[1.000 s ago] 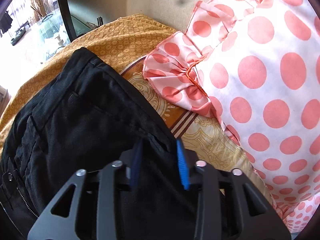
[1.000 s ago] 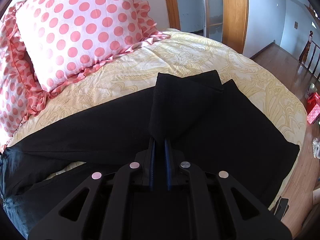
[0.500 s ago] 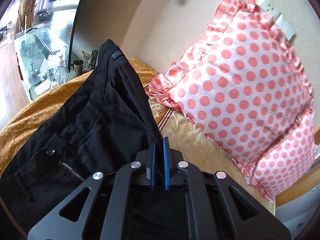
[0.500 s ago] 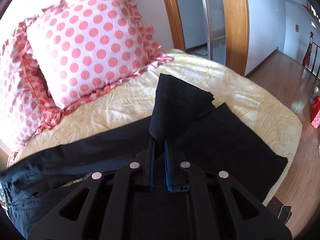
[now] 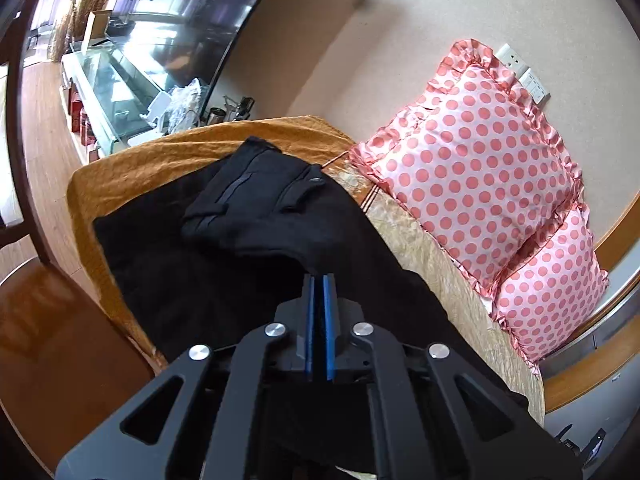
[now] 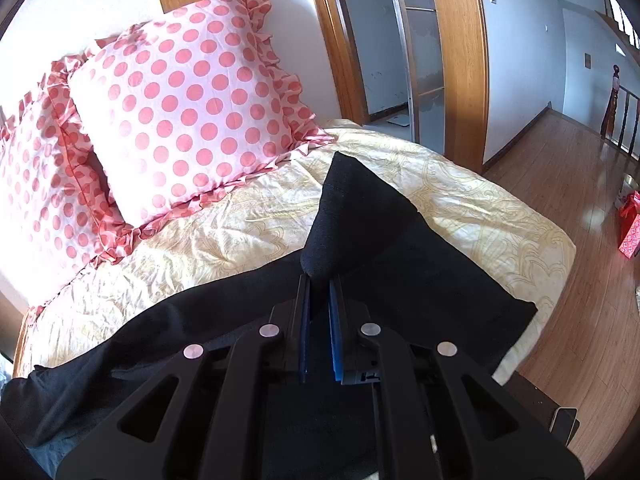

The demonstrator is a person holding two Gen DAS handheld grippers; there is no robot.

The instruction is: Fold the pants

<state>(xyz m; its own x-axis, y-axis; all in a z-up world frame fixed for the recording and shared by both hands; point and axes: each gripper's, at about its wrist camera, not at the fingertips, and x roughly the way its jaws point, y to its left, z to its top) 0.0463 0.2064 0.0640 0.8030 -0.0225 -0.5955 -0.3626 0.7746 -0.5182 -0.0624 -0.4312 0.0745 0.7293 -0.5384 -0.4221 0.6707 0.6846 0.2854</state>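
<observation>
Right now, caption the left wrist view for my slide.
Left gripper shut on the waist end of the black pants, lifted above the bed beside polka-dot pillows.

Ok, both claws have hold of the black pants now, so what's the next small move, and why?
Probably carry the left claw with the waist end across toward the right claw, which pinches the leg end. Both are shut on the pants, each lifted end peaks above the bed, and the middle lies flat, so bringing the ends together makes the fold.

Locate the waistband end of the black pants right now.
In the left wrist view, the waistband end of the black pants is bunched at centre, lifted by the left claw, beside the polka-dot pillows.
</observation>
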